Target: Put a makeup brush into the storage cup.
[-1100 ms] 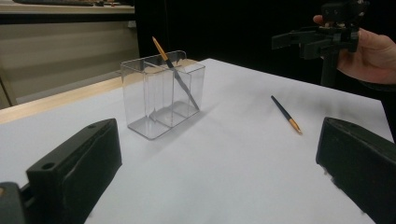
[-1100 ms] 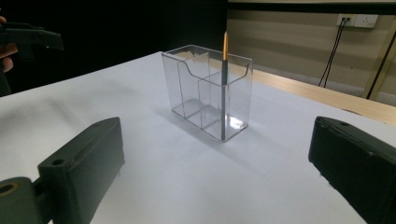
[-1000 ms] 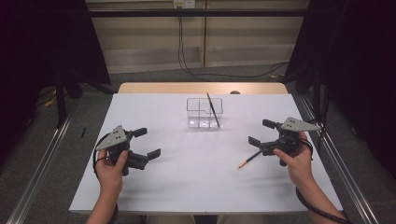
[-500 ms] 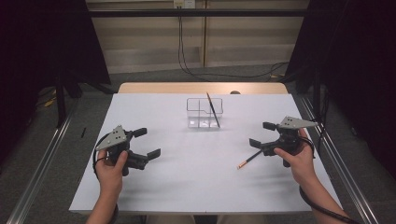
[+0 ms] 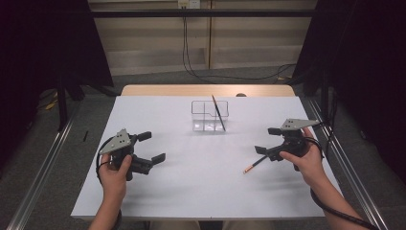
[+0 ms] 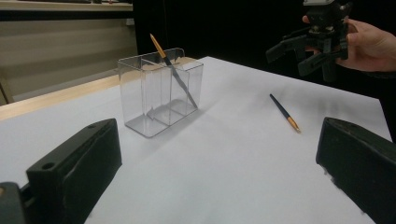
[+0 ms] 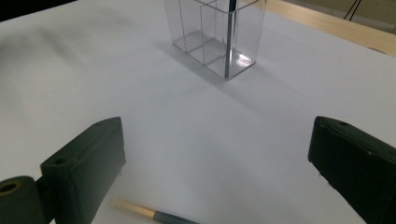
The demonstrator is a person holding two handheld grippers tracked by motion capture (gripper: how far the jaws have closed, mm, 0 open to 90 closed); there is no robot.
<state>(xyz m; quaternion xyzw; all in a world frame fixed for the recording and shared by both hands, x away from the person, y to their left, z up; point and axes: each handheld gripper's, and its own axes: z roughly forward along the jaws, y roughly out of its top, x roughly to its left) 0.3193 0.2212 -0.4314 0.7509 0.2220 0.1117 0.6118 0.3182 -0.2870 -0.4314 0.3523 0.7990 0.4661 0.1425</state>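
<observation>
White table point(image 5: 191, 191) (unlabelled) bears a pen point(image 5: 254, 164).

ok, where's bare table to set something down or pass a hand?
Widest free patch: mid-table, bordered by the left gripper, the clear organizer and the loose pencil. The near edge between both forearms is bare too, as are the far corners beside the organizer. Tight spot: around the right gripper, open above that pencil.

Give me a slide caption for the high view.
Two open grippers flank a clear organizer holding one pen; another pen lies nearby.
</observation>
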